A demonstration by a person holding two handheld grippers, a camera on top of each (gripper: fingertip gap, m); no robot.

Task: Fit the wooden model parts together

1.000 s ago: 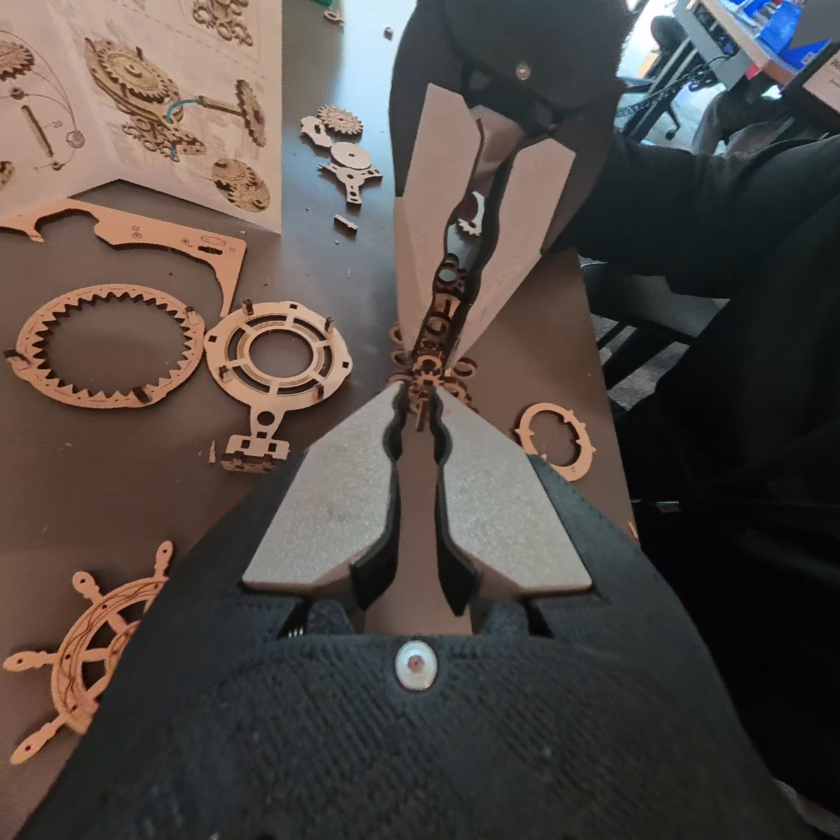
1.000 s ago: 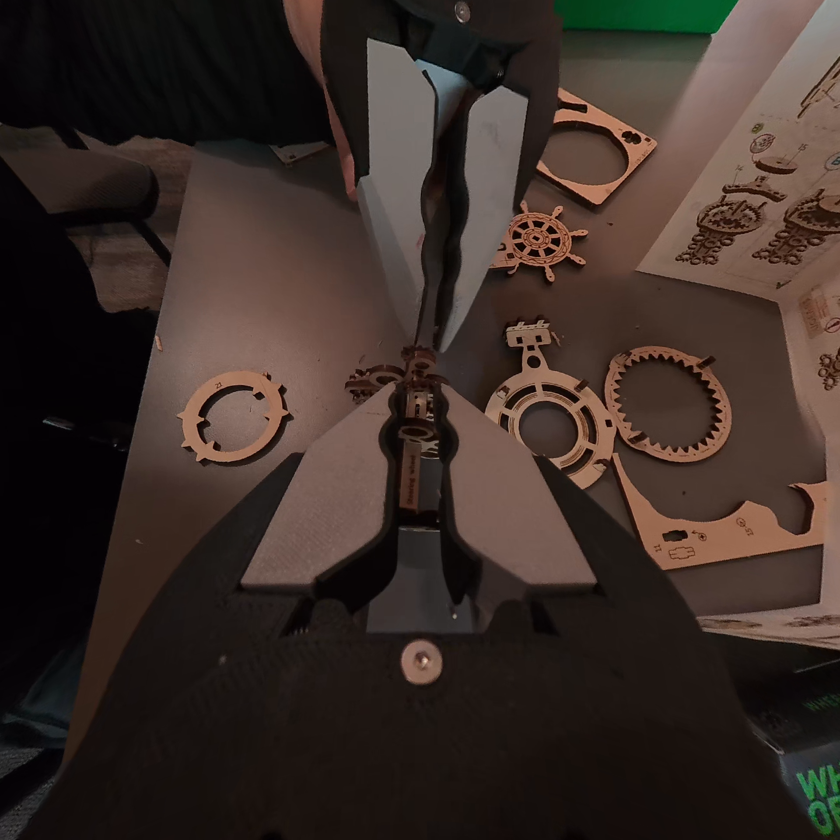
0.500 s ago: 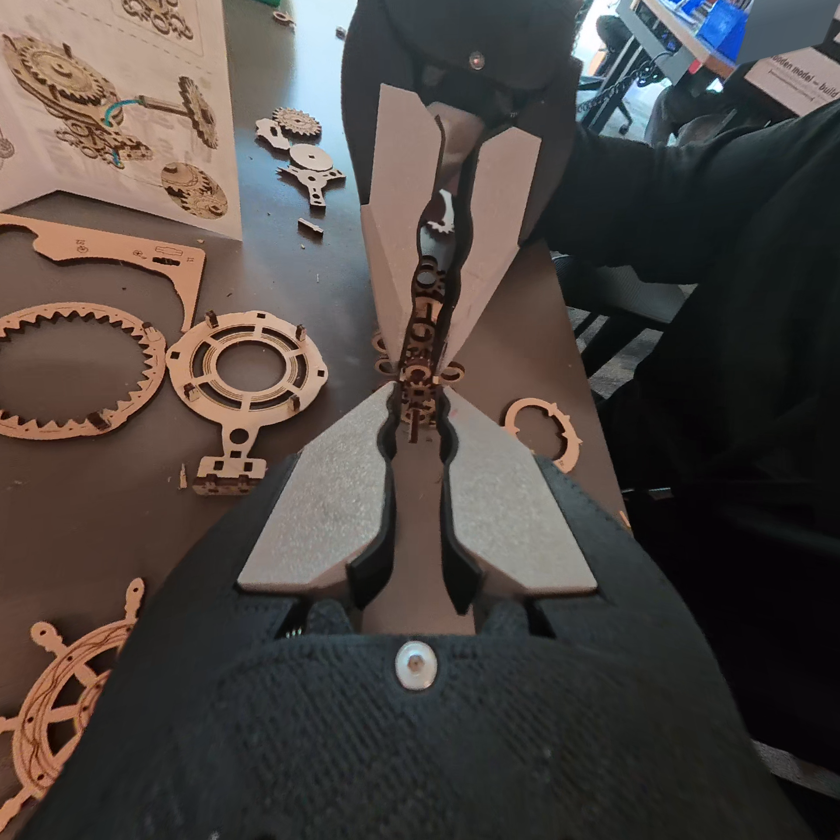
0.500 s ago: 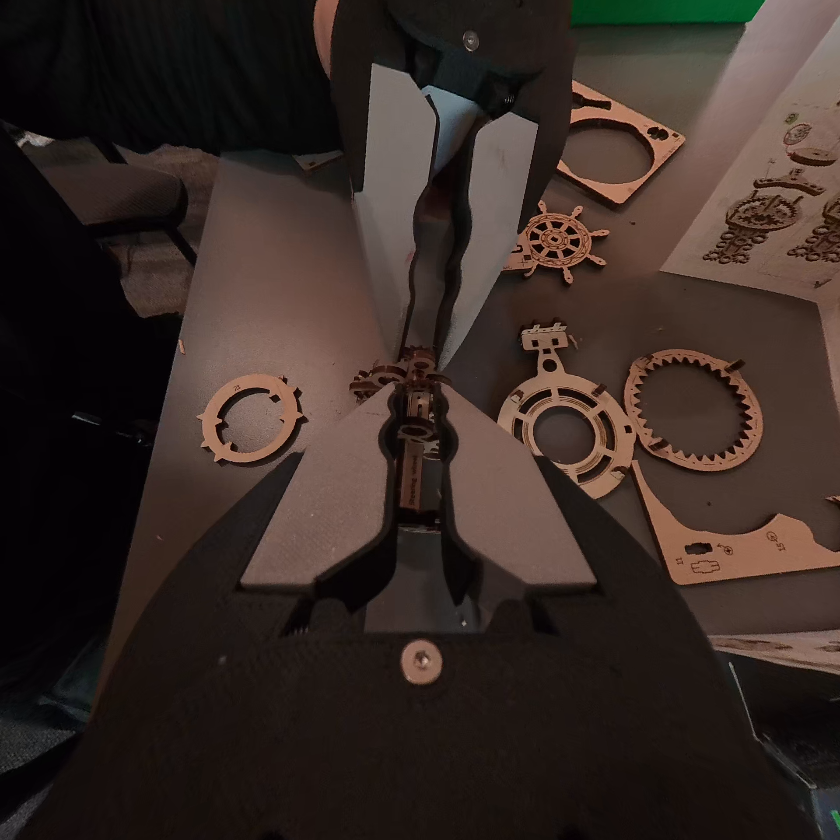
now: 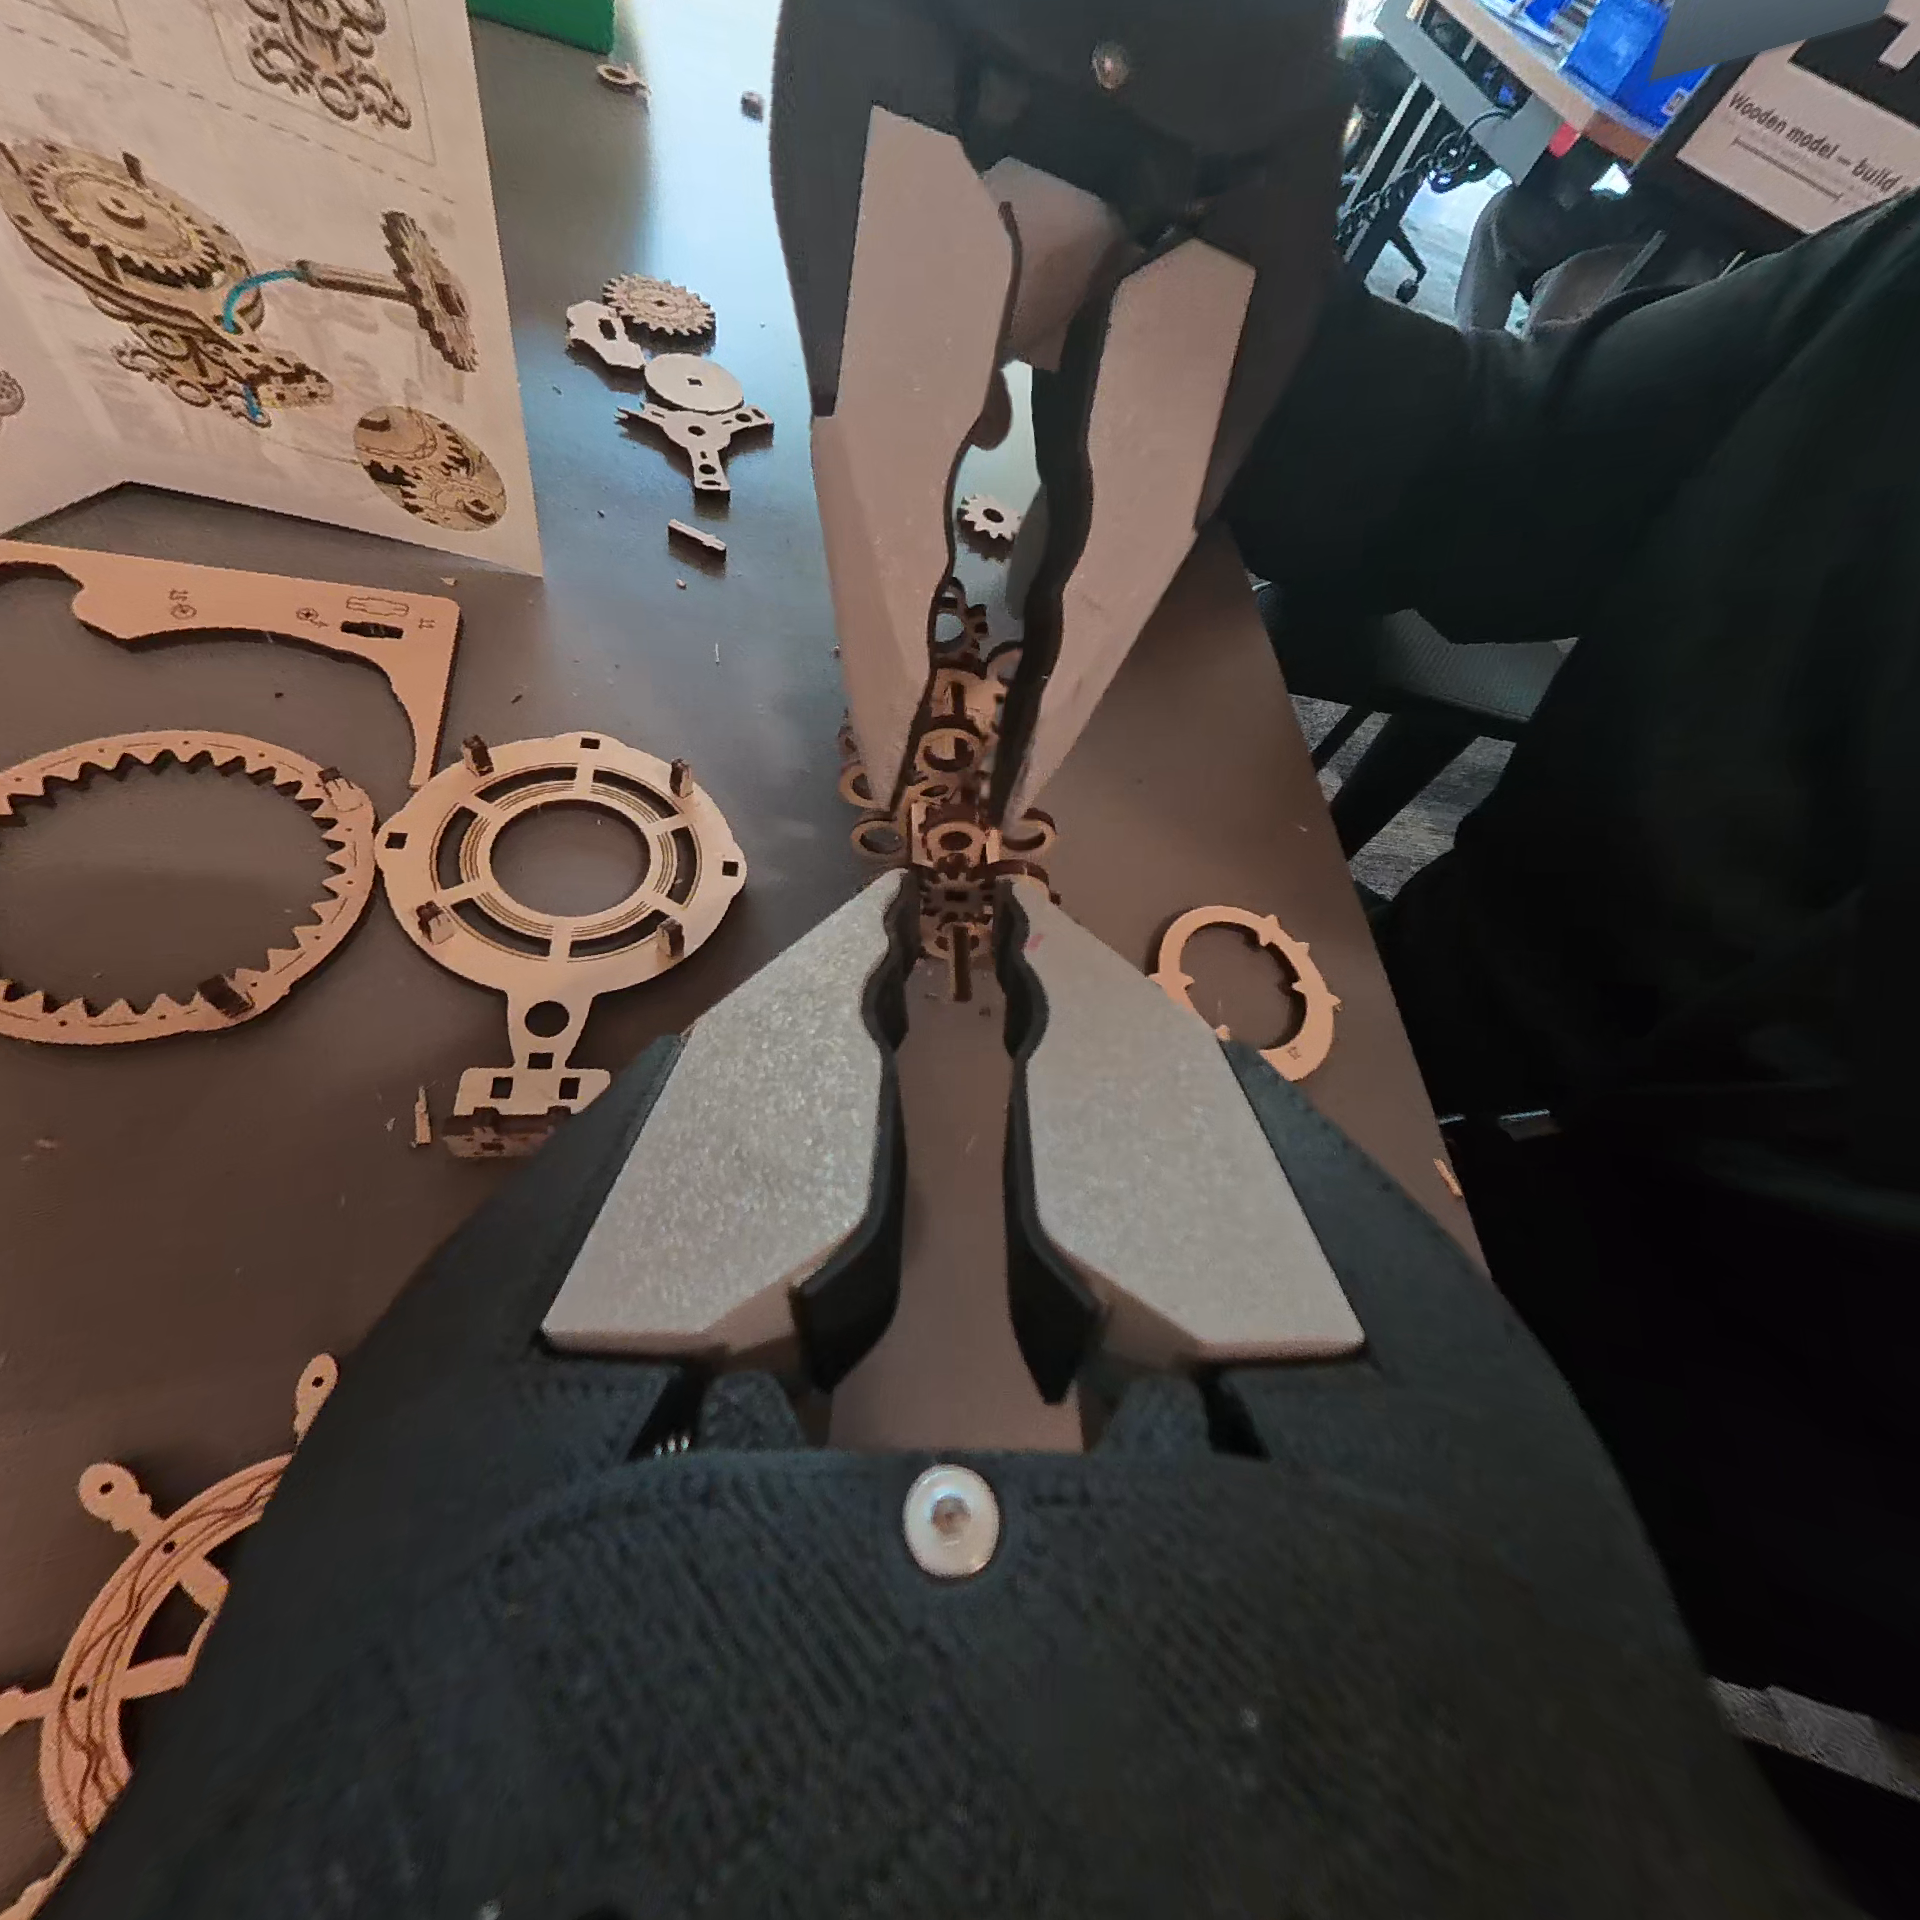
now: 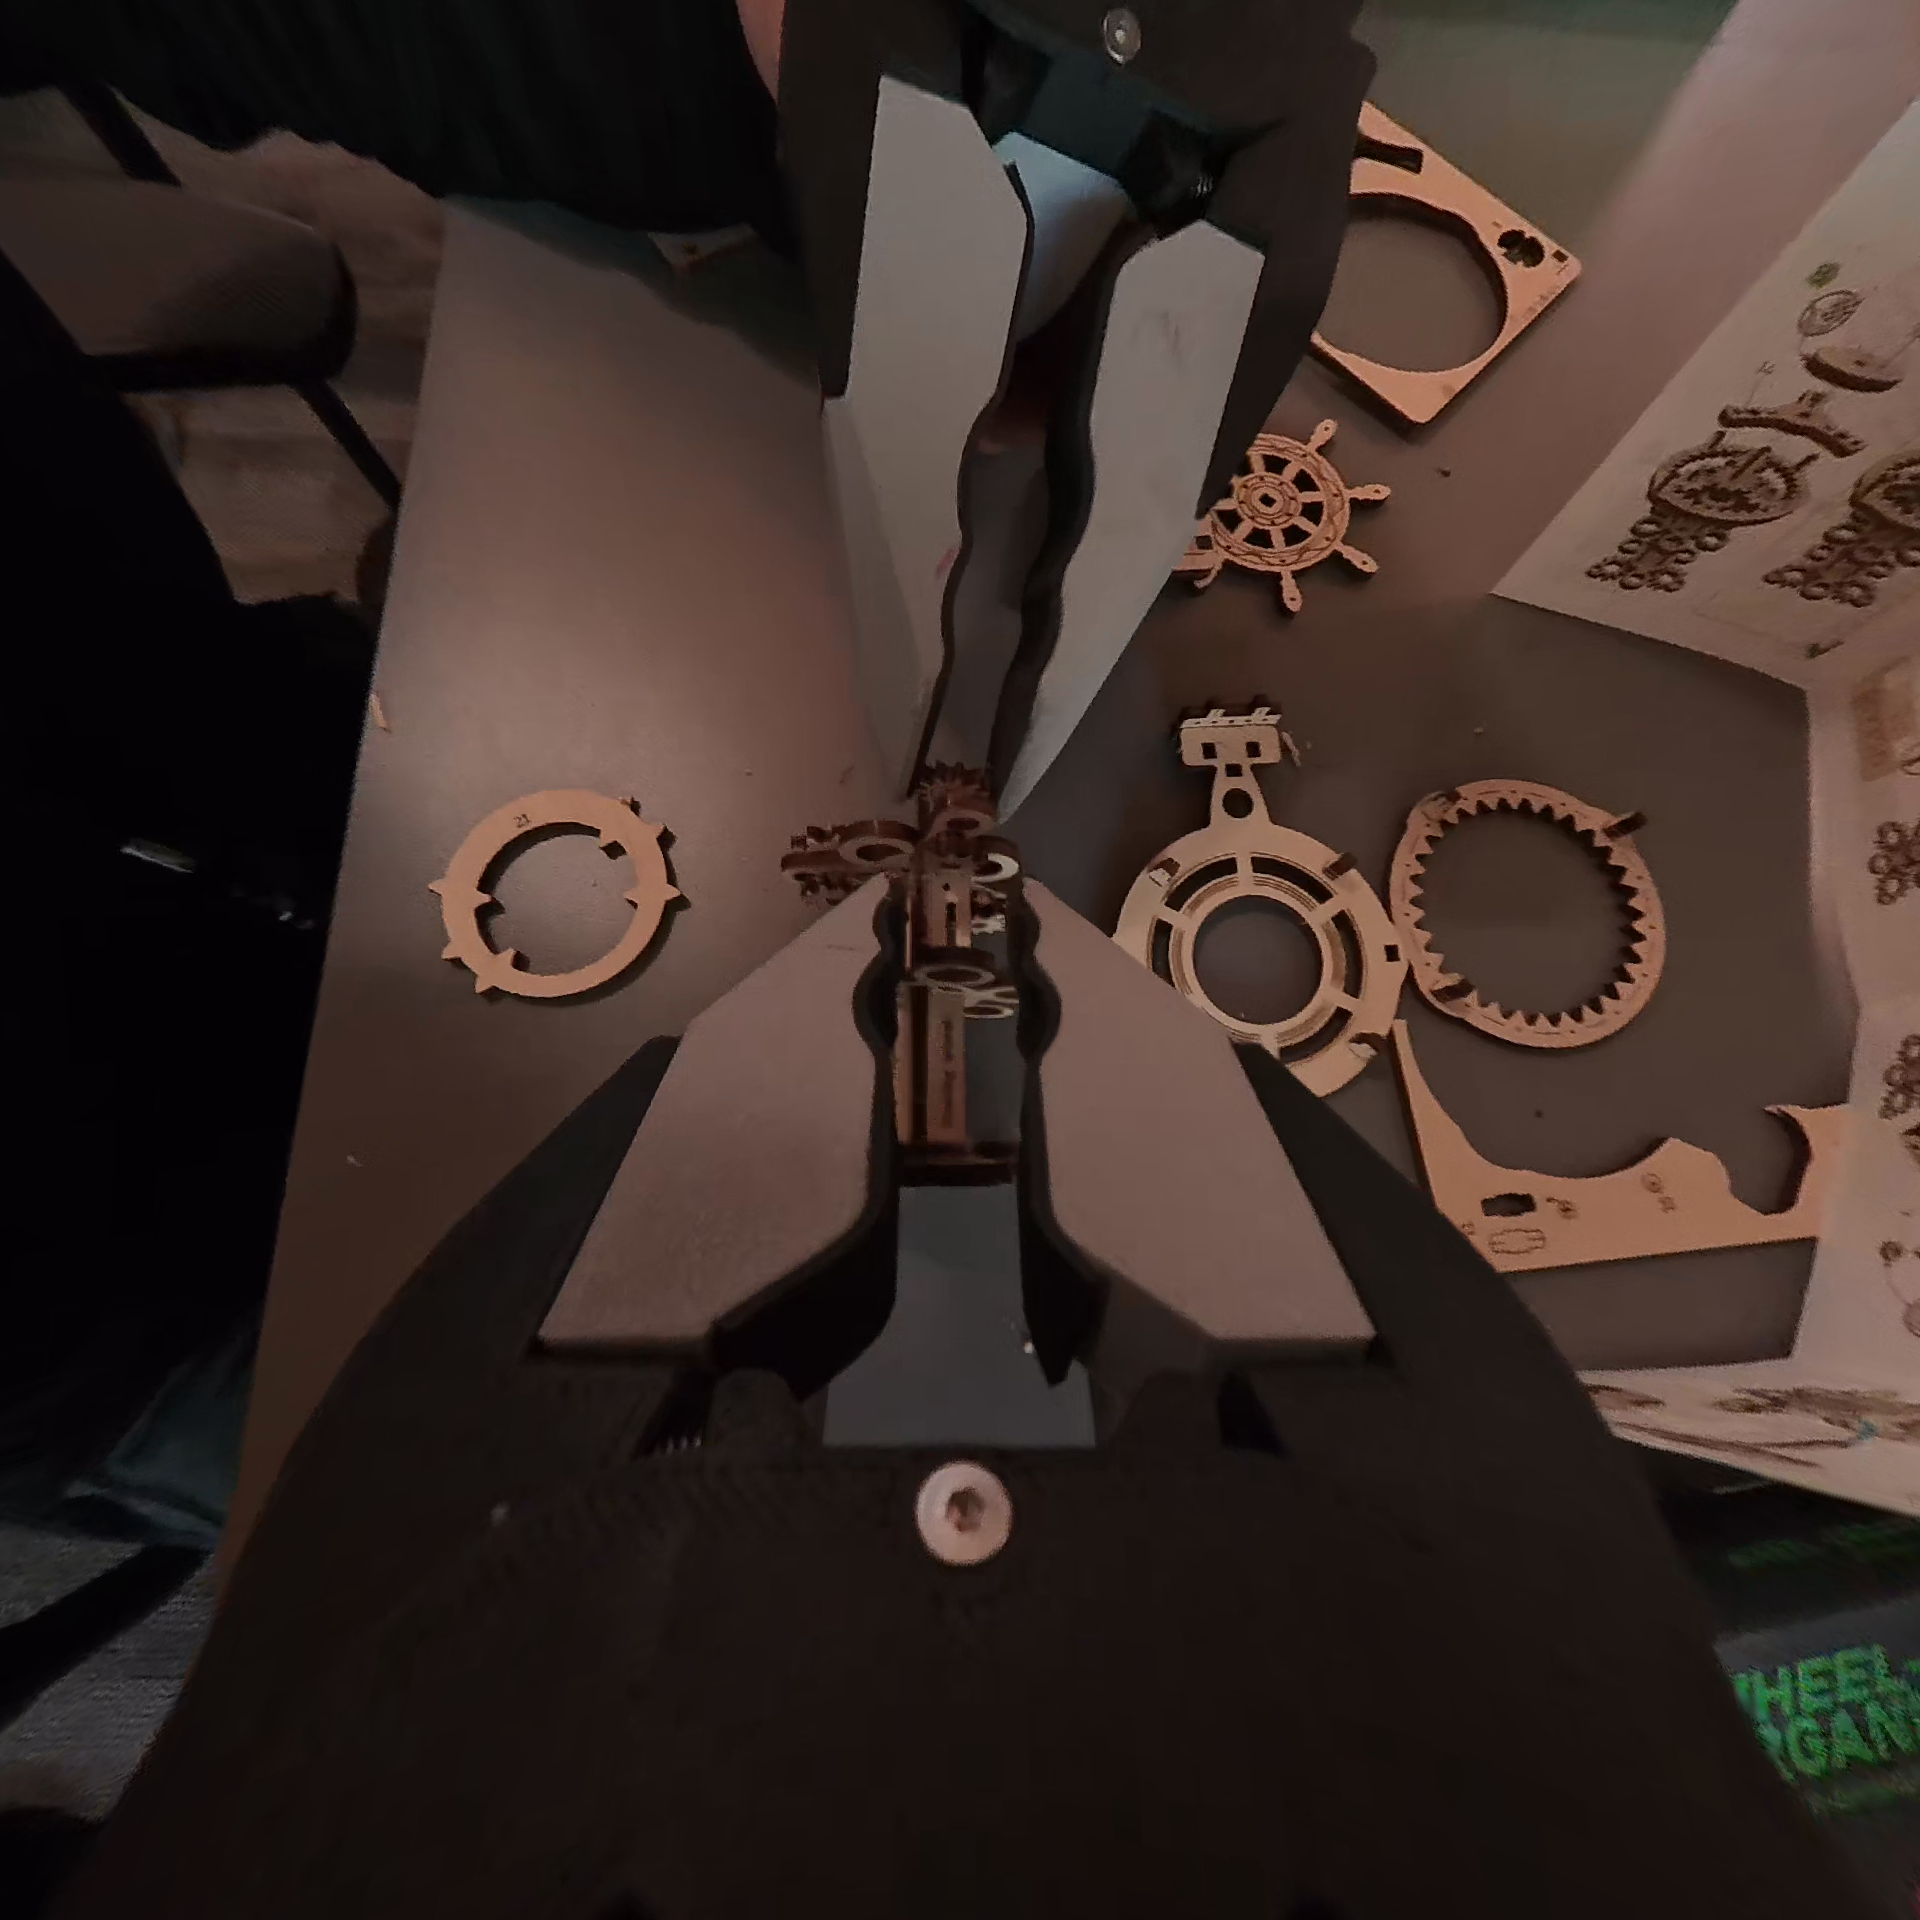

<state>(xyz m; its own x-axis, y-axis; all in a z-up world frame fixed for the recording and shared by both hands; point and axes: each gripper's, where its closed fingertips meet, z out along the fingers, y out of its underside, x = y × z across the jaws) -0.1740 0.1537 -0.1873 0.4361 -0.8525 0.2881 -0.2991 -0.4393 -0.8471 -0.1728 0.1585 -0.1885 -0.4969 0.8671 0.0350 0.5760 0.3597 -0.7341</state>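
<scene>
My right gripper [image 6: 951, 894] is shut on a narrow ornate wooden part [image 6: 940, 1049] that lies lengthwise between its fingers. In the left wrist view this gripper [image 5: 951, 821] comes from the top with the part [image 5: 951, 738] in it. My left gripper [image 5: 954, 899] is shut on a small wooden gear on a pin [image 5: 956, 920]. The two grippers meet tip to tip just above the dark table [image 5: 644, 644], with the gear against the ornate part's end. In the right wrist view the left gripper [image 6: 961, 774] comes from the top. Ornate loops [image 6: 847, 862] stick out sideways at the joint.
On the table lie a toothed ring [image 5: 343, 831], a round tabbed frame [image 5: 561, 862], a notched ring [image 5: 1247, 987], a ship's wheel [image 5: 125, 1621], a curved plate [image 5: 312, 634] and loose gears [image 5: 675, 364]. An instruction sheet [image 5: 260, 260] stands behind them. The table edge [image 5: 1340, 831] is close, with a dark sleeve [image 5: 1558, 468] beyond it. Both grippers' tips are close together, under 4 cm apart. The curved plate [image 5: 312, 634] is about 15 cm from both grippers' fingertips.
Both grippers stay shut and tip to tip. The pair has shifted slightly over the table, and the gear sits closer against the ornate part's end.
</scene>
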